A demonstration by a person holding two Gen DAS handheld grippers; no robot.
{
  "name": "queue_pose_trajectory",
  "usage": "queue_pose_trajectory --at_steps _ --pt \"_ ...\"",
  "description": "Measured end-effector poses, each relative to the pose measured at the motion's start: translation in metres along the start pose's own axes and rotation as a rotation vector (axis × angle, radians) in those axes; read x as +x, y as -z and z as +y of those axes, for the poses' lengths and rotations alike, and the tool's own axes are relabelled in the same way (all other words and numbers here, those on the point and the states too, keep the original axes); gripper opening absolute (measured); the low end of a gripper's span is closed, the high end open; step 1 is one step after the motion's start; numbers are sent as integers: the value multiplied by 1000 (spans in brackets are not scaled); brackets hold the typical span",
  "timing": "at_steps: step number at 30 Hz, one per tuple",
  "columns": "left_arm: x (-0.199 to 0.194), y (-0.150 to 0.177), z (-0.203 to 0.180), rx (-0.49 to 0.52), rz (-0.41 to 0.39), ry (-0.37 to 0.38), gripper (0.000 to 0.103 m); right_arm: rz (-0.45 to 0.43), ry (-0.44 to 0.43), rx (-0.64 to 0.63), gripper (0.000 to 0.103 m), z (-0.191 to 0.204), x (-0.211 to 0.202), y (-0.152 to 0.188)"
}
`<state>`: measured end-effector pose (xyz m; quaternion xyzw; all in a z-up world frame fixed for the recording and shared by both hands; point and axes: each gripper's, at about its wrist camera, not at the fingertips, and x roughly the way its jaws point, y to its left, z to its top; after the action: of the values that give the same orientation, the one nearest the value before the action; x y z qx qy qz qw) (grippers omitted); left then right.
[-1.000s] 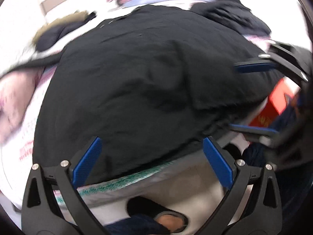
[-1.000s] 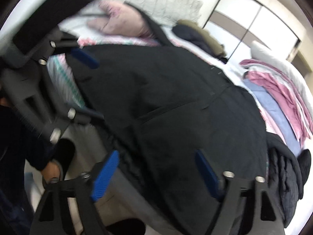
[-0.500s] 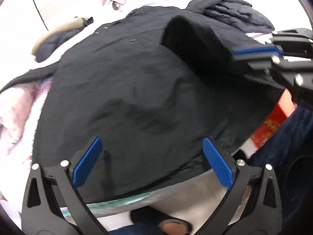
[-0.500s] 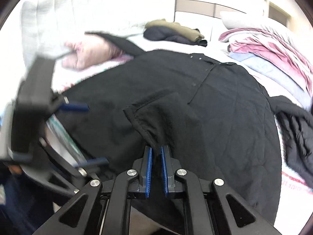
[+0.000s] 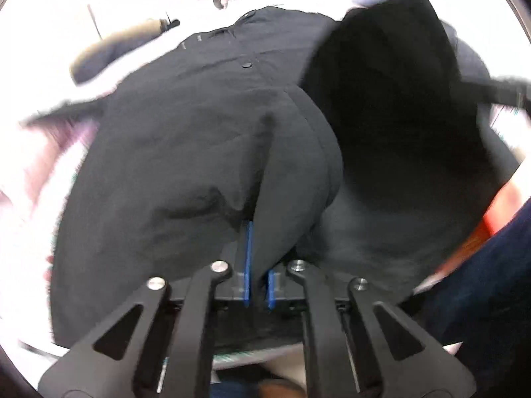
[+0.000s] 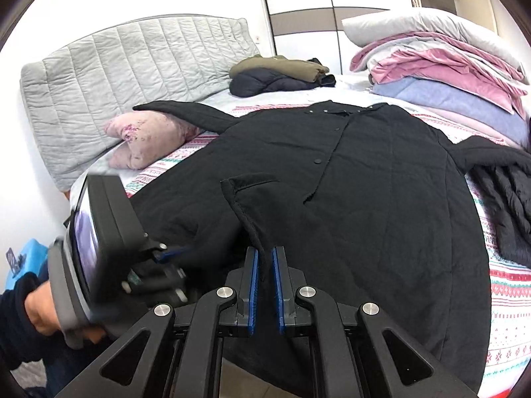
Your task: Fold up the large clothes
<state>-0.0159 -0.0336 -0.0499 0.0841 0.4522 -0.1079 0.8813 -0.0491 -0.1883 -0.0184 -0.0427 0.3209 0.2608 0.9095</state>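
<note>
Bedroom bed (image 6: 507, 285) is carrying a big black coat (image 6: 381, 205), lying spread flat. Left tongs (image 5: 257, 265) have just been closing and are pinching its near-edge hem; right tongs (image 6: 264, 275) are pinching the hem too. It looks soft, floppy and heavy, so corners are best.

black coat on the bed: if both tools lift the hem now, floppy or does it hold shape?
Likely floppy: the black coat already peaks into a limp ridge where the right tool pinches it. Probably heavy for a garment: it looks thick and quilted and covers much of the bed. Left tool is also shut on the hem, so expect sag between the two grips.
</note>
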Motion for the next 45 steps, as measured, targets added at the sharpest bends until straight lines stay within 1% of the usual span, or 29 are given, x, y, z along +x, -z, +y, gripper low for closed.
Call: queue_pose_trajectory --at_steps 3,6,8,11,13,15,17,18,20,21,22,24,26,27,28,29,30,32,33,34,35,36,37,38,39,41,42,44,45 --pt "-18 -4 31 -127 -35 66 7 -5 -38 -42 9 5 -4 5" --pt "-40 -3 52 -211 -93 193 7 34 -77 -135 9 19 0 14" --pt "-49 -5 57 -222 -128 229 7 70 -97 -212 9 34 5 23" --pt "-52 -2 54 -216 -141 274 7 140 -118 -316 9 55 15 39" --pt "-55 -2 46 -187 -139 348 7 201 -126 -357 10 62 24 47" --pt "-59 -1 29 -119 -124 380 14 245 -132 -376 12 66 29 55" --pt "-60 3 14 -42 -86 412 37 263 -170 -380 13 67 29 58" --pt "-59 6 10 -27 -70 436 42 259 -187 -380 15 68 25 58" --pt "-57 11 2 0 -32 495 48 234 -210 -373 22 67 15 57" --pt "-56 14 -1 12 -18 500 48 221 -213 -365 32 64 10 56" --pt "-56 15 0 20 -14 483 49 207 -201 -357 47 61 6 55" --pt "-54 14 2 13 -13 434 50 181 -154 -334 61 52 0 53" --pt "-50 11 15 -31 -13 394 50 161 -112 -286 61 40 -2 48" --pt "-51 8 30 -81 -22 359 51 154 -86 -251 62 32 -2 44" --pt "-50 6 44 -126 -34 320 55 144 -40 -200 62 18 -1 38" --pt "-51 6 65 -191 -54 246 64 136 -4 -154 62 7 -2 32" --pt "-52 6 86 -259 -72 140 68 123 51 -72 62 -13 -5 27" --pt "-56 11 139 -407 -80 -149 70 102 154 111 63 -58 -14 24" --pt "-57 15 158 -456 -71 -223 70 99 228 233 64 -88 -21 27" --pt "-60 25 187 -543 -64 -270 70 105 295 321 64 -111 -27 30" --pt "-61 33 204 -606 -67 -259 70 122 376 424 64 -137 -35 39" --pt "-62 47 226 -712 -70 -210 70 140 419 508 64 -158 -42 49" --pt "-60 59 240 -805 -66 -152 69 152 421 607 64 -179 -49 61" --pt "-56 67 248 -866 -56 -100 69 157 387 691 64 -193 -56 72" --pt "-51 72 251 -901 -40 -54 69 162 352 735 64 -202 -59 80" --pt "-39 81 250 -915 11 47 68 194 335 759 64 -209 -61 91" --pt "-36 82 248 -913 24 87 65 214 325 760 64 -211 -60 94" --pt "-34 79 236 -891 30 148 63 253 210 769 64 -211 -54 99" --pt "-33 76 228 -873 27 148 62 268 157 774 63 -209 -50 101"
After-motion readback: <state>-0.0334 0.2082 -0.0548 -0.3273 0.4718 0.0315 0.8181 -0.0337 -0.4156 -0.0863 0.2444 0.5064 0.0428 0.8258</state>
